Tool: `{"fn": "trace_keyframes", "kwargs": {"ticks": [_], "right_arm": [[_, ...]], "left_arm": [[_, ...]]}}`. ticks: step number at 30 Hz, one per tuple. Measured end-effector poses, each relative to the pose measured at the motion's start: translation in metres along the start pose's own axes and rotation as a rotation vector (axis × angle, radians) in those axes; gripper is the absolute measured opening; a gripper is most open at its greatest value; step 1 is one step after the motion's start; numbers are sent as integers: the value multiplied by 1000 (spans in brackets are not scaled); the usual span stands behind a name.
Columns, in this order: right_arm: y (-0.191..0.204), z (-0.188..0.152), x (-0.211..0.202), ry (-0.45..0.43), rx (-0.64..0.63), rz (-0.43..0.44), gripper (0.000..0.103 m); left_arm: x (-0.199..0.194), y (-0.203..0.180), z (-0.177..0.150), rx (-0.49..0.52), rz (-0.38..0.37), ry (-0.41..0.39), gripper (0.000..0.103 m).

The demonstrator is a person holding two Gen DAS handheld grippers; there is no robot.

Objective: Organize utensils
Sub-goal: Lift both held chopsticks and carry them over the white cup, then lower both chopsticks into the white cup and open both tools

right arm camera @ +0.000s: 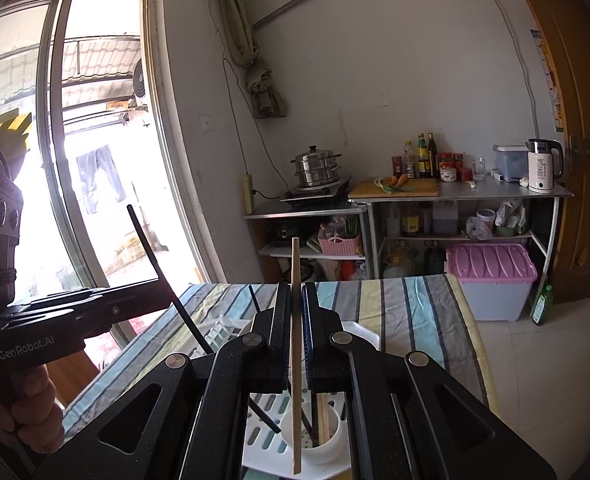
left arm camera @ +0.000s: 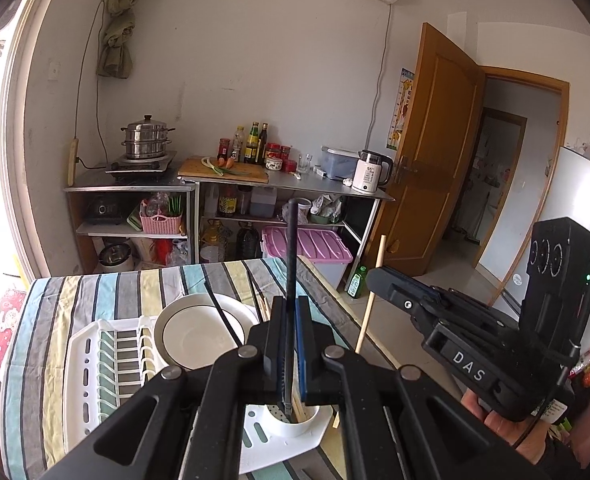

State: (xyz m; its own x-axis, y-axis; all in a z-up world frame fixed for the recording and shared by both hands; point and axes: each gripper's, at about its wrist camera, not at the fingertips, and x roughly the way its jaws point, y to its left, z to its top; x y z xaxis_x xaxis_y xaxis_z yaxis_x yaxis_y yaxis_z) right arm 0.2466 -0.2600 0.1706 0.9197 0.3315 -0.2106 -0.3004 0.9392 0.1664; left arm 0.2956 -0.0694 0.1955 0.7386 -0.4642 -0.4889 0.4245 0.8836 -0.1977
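Black chopstick clamped upright in left gripper, tip seemingly over cup.

The black chopstick has its lower stretch hidden between the left gripper pads; the wooden chopstick is likewise covered mid-length by the right gripper. Gripper bodies conceal most of the white cup, and bottle labels on the far counter are too small to read
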Motion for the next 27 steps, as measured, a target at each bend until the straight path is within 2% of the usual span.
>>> {"fn": "trace_keyframes", "kwargs": {"ticks": [7, 15, 21, 27], "right_arm": [[-8, -6, 35, 19, -3, 5, 5], [-26, -35, 66, 91, 18, -17, 5], [-35, -55, 78, 144, 26, -31, 5], [-40, -55, 78, 149, 33, -36, 5]], "left_arm": [[35, 14, -10, -20, -3, 49, 4], [63, 36, -31, -46, 6, 109, 4], [78, 41, -43, -40, 28, 137, 4], [79, 43, -44, -37, 46, 137, 4]]}}
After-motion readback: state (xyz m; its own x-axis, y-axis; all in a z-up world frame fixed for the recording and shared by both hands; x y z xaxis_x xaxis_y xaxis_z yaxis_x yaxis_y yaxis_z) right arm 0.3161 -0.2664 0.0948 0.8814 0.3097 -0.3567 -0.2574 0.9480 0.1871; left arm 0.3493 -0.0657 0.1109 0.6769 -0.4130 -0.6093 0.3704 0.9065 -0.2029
